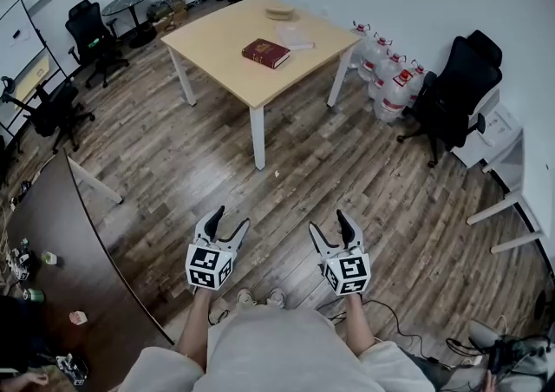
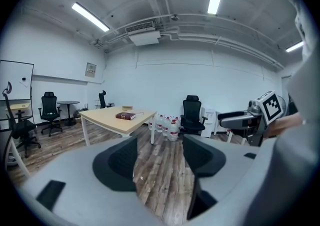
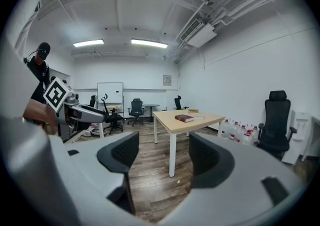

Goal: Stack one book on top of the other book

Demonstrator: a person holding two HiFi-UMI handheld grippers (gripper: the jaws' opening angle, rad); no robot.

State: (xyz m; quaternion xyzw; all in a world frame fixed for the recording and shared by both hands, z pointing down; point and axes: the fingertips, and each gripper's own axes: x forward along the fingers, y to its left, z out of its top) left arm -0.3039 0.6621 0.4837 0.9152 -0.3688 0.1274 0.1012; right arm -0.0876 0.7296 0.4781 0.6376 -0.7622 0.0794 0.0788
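Observation:
A dark red book [image 1: 265, 53] lies on the light wooden table [image 1: 225, 39] far ahead of me. A thin pale book or sheet [image 1: 295, 37] lies just beyond it. The red book [image 2: 126, 116] also shows in the left gripper view and, as the same red book [image 3: 184, 118], in the right gripper view. My left gripper [image 1: 230, 218] and right gripper [image 1: 329, 222] hang side by side over the wooden floor, well short of the table. The left gripper [image 2: 159, 162] is open and empty. The right gripper [image 3: 162, 157] is also open with nothing between its fingers.
A round stack of tan objects [image 1: 280, 11] sits at the table's far side. Several water bottles [image 1: 388, 78] and a black office chair [image 1: 455, 91] stand to the right. A dark curved table [image 1: 61, 243] is at my left. Cables [image 1: 408, 338] lie on the floor at lower right.

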